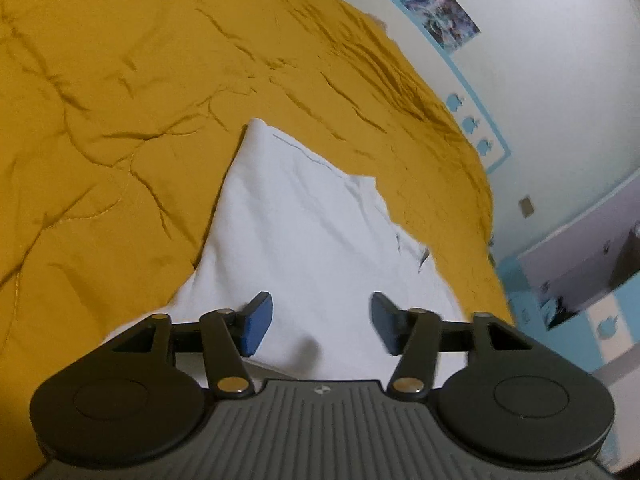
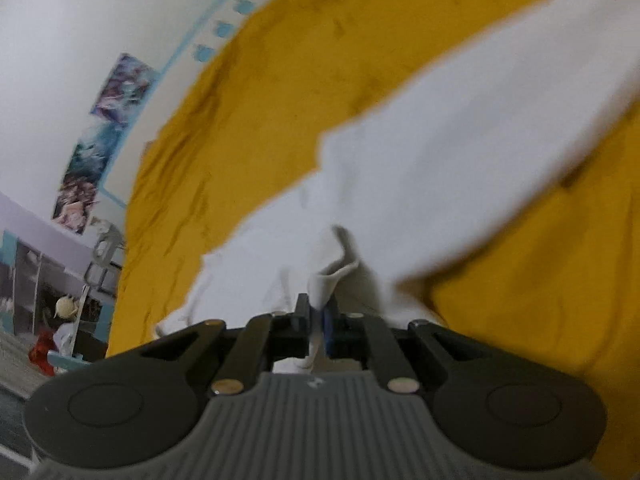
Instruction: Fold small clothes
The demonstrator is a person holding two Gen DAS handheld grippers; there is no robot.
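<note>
A white garment [image 1: 304, 232] lies on a mustard-yellow bedspread [image 1: 120, 100]. In the left wrist view my left gripper [image 1: 318, 322] is open, its blue pads [image 1: 258, 322] spread just above the near part of the cloth, with nothing between them. In the right wrist view my right gripper [image 2: 318, 322] is shut on a bunched edge of the white garment [image 2: 460, 152], which rises in a small peak between the pads and stretches away to the upper right over the bedspread [image 2: 300, 80]. That view is blurred.
A white wall with posters [image 1: 436, 8] and blue trim runs along the bed's far side. In the right wrist view shelves and small items [image 2: 52, 312] stand at the lower left beyond the bed's edge.
</note>
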